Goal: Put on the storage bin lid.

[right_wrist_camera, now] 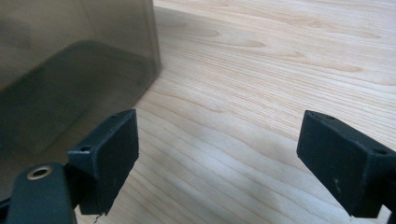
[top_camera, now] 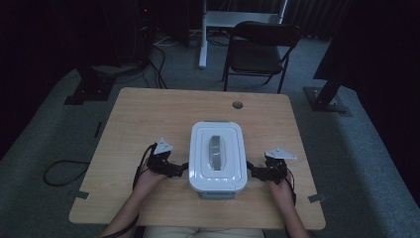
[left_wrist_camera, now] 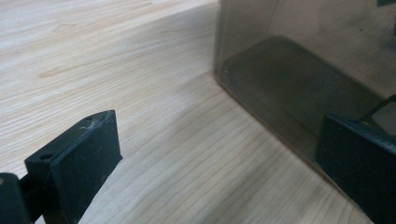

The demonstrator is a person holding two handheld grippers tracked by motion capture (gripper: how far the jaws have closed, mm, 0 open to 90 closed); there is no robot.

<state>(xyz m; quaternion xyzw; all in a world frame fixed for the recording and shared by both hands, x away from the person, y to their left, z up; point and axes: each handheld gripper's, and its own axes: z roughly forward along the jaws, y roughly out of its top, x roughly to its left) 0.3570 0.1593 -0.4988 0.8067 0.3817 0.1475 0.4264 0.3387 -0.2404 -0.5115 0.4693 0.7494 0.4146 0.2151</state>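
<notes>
While both wide-jawed, left gripper [top_camera: 182,167] and right gripper [top_camera: 251,171] seemingly flank box [top_camera: 218,157].

You've got the storage box [top_camera: 218,157] sitting flat and upright on the wooden table [top_camera: 148,114], near the table's front edge and about midway across it. Its white lid [top_camera: 200,148] is on, with a grey handle [top_camera: 216,151] running lengthwise down the middle. Up close, your gripper views show smoky translucent walls [left_wrist_camera: 299,70].
</notes>
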